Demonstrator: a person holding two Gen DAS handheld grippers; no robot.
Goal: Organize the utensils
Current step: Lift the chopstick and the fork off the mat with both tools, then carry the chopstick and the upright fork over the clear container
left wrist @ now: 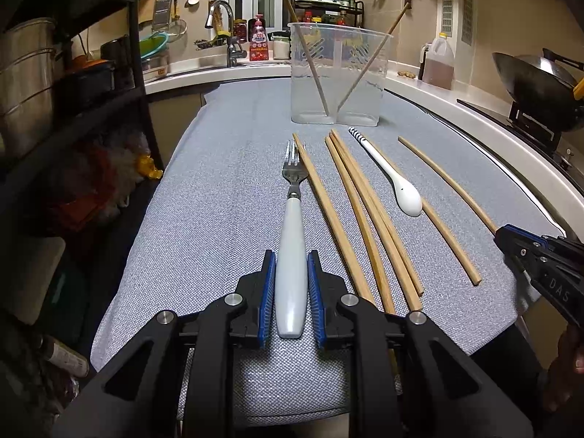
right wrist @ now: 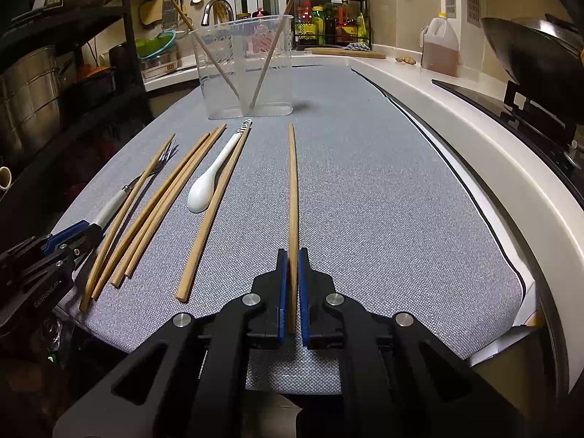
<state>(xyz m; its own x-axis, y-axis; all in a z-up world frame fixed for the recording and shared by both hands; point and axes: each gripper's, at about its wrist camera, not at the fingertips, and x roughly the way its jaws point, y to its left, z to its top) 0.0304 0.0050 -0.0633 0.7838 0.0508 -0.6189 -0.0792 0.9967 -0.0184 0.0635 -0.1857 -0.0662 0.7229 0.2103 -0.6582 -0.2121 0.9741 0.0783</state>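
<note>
My left gripper (left wrist: pixel 291 292) is clamped on the white handle of the fork (left wrist: pixel 291 241), low centre of its frame, tines pointing up the frame toward the clear container (left wrist: pixel 337 73). My right gripper (right wrist: pixel 291 284) pinches the near end of a single chopstick (right wrist: pixel 293 189), lying straight up the middle of its frame. The other chopsticks (left wrist: pixel 365 226) and the white spoon (left wrist: pixel 398 182) lie between them on the grey mat (left wrist: pixel 219 200). Held so near its end, the chopstick could pivot or slip when lifted; the smooth fork handle might slide too. "DAS" shows on the right gripper's body at the left view's right edge; other lettering is unreadable.
</note>
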